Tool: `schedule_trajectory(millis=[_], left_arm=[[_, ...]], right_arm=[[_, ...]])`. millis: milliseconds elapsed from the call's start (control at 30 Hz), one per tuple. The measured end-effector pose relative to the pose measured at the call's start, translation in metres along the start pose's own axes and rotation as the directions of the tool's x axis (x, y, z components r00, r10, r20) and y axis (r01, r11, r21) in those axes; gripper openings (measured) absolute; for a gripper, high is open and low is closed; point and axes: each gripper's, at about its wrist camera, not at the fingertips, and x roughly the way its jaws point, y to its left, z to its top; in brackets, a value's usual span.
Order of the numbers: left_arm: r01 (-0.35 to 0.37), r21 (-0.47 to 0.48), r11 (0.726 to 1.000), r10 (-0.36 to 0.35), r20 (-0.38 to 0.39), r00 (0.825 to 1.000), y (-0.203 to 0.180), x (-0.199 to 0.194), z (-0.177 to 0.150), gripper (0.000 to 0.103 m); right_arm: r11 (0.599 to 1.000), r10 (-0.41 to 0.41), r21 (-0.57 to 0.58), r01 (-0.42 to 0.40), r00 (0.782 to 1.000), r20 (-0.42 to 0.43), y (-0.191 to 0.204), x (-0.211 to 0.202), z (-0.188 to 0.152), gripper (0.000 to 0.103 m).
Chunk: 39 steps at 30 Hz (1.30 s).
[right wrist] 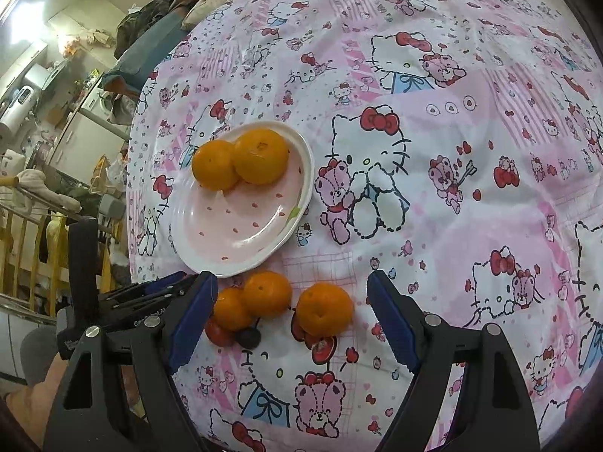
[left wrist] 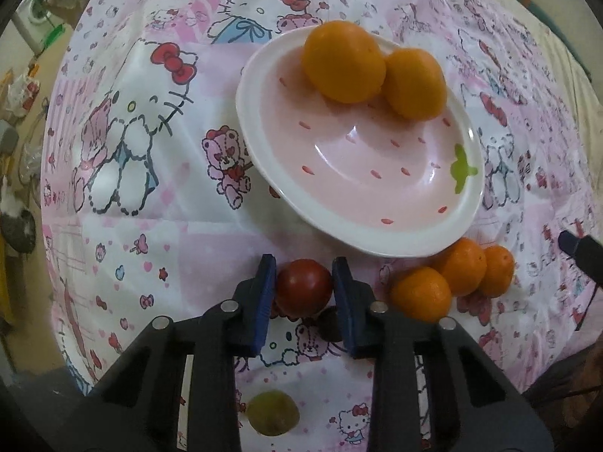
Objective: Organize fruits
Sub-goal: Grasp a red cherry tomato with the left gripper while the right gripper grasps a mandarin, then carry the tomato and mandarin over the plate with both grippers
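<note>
Gripping, left gripper (left wrist: 304, 288): blue pads pressed on both sides of a small red fruit (left wrist: 304, 292), which sits low on the cloth just in front of the plate's near rim.
Right gripper (right wrist: 292, 316): jaws spread wide, nothing between the pads; it hangs over the loose oranges.
Plate (left wrist: 264, 86): pink strawberry-shaped dish with white rim, red seed marks and a green leaf; it rests on the patterned cloth.
Oranges on plate: two (left wrist: 343, 62) (left wrist: 414, 83), touching each other, at the far edge of the dish.
Loose oranges: three in a cluster (left wrist: 420, 293) (left wrist: 462, 265) (left wrist: 498, 271) on the cloth, just right of the red fruit in the left wrist view, beside the plate's near rim. In the right wrist view two touch (right wrist: 231, 309) (right wrist: 267, 293) and the third (right wrist: 325, 309) sits slightly apart.
Dark fruit (left wrist: 329, 324): small, dark purple, just behind the red one, partly hidden by the right-hand finger.
Green fruit (left wrist: 273, 418): pale, blurred, lying between the gripper's arms near the camera.
Tabletop cover (right wrist: 433, 207): pink and white cartoon cat-and-bear cloth.
Surroundings: cluttered room with a wooden rail (right wrist: 22, 233) at left in the right wrist view.
</note>
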Motion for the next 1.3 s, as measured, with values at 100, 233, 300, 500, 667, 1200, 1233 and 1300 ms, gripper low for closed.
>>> schedule_trajectory(millis=[100, 233, 300, 500, 667, 1200, 1233, 1300], left_arm=[[0.056, -0.059, 0.997, -0.055, 0.010, 0.998, 0.012, -0.012, -0.001, 0.026], [0.104, -0.100, 0.990, -0.100, 0.044, 0.994, 0.022, -0.034, -0.003, 0.026], [0.122, -0.118, 0.985, -0.116, 0.057, 0.992, 0.028, -0.044, -0.004, 0.026], [0.143, -0.129, 0.981, -0.132, 0.092, 0.987, 0.039, -0.061, -0.007, 0.026], [0.136, -0.132, 0.982, -0.124, 0.098, 0.987, 0.042, -0.062, -0.007, 0.026], [0.103, -0.154, 0.983, -0.085, 0.119, 0.989, 0.056, -0.064, -0.008, 0.026], [0.100, -0.150, 0.984, -0.082, 0.120, 0.989, 0.056, -0.064, -0.008, 0.026], [0.094, -0.144, 0.985, -0.076, 0.127, 0.989, 0.054, -0.066, -0.005, 0.026]], right_arm=[[1.000, 0.002, 0.006, -0.002, 1.000, -0.001, -0.002, 0.000, 0.001, 0.084], [1.000, -0.009, 0.013, 0.009, 1.000, -0.010, -0.004, 0.003, 0.000, 0.084], [0.999, -0.023, 0.021, 0.024, 0.999, -0.028, -0.008, 0.007, -0.002, 0.084], [0.998, -0.008, 0.066, 0.016, 0.993, -0.119, -0.021, 0.030, -0.007, 0.070], [0.996, -0.052, 0.058, 0.063, 0.981, -0.186, -0.021, 0.053, -0.015, 0.061], [0.994, -0.114, -0.025, 0.111, 0.976, -0.187, -0.012, 0.054, -0.016, 0.046], [0.994, -0.109, -0.016, 0.108, 0.979, -0.172, -0.013, 0.049, -0.015, 0.046], [0.992, -0.126, -0.020, 0.124, 0.985, -0.120, -0.012, 0.035, -0.010, 0.046]])
